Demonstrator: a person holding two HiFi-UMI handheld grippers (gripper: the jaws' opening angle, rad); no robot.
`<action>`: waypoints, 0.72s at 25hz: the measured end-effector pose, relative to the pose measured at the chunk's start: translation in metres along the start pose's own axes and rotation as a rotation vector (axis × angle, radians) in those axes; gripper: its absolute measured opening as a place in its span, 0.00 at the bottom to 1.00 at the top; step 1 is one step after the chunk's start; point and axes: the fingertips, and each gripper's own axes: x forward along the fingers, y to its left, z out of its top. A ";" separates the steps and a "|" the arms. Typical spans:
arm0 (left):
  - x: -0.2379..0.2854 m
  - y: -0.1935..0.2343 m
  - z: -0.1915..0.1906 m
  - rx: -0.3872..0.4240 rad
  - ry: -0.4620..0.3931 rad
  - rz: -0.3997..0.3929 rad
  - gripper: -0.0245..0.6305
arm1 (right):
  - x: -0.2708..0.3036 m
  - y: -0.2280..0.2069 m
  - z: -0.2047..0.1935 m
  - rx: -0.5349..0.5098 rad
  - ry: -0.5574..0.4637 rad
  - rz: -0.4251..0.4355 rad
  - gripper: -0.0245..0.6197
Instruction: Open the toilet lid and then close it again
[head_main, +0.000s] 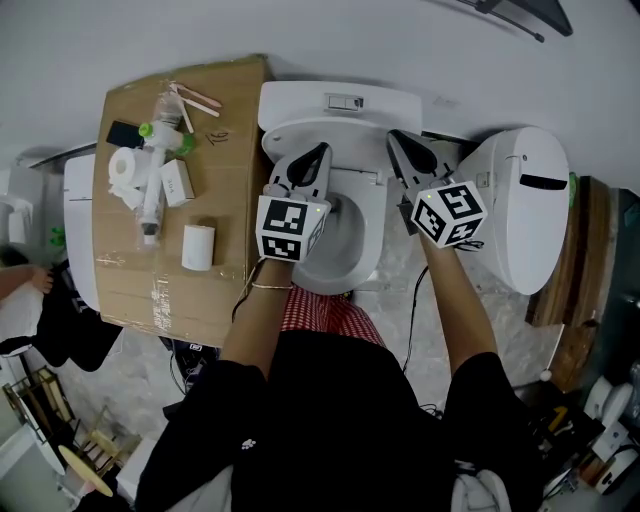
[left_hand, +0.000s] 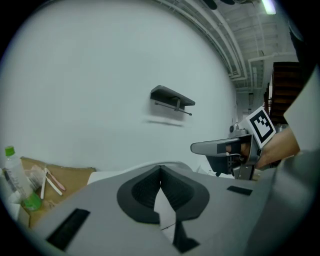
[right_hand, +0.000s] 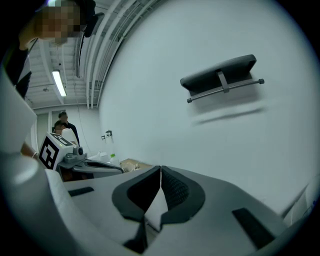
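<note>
Left gripper (jaws together) above toilet

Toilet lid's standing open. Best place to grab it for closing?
Pinch the lid at its upper free edge, coming from the front over the bowl. It stands upright against the tank, hinged low, so likely only that thin rim is reachable.

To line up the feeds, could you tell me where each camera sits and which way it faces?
Head view: on the head, steeply down at the toilet; forearms, left gripper, right gripper show.
Left gripper view: on that gripper, facing the wall; shut jaws, right gripper at right.
Right gripper view: likewise; shut jaws, left gripper at left.
Both share the wall shelf.
</note>
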 end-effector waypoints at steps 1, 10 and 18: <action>0.002 0.001 -0.001 -0.002 0.002 -0.006 0.05 | 0.004 -0.001 0.000 -0.006 0.008 -0.001 0.07; 0.019 0.014 -0.006 -0.012 0.012 -0.041 0.05 | 0.033 -0.007 -0.009 -0.011 0.095 0.001 0.07; 0.027 0.024 -0.009 -0.015 0.018 -0.055 0.05 | 0.047 -0.016 -0.011 -0.035 0.134 -0.008 0.07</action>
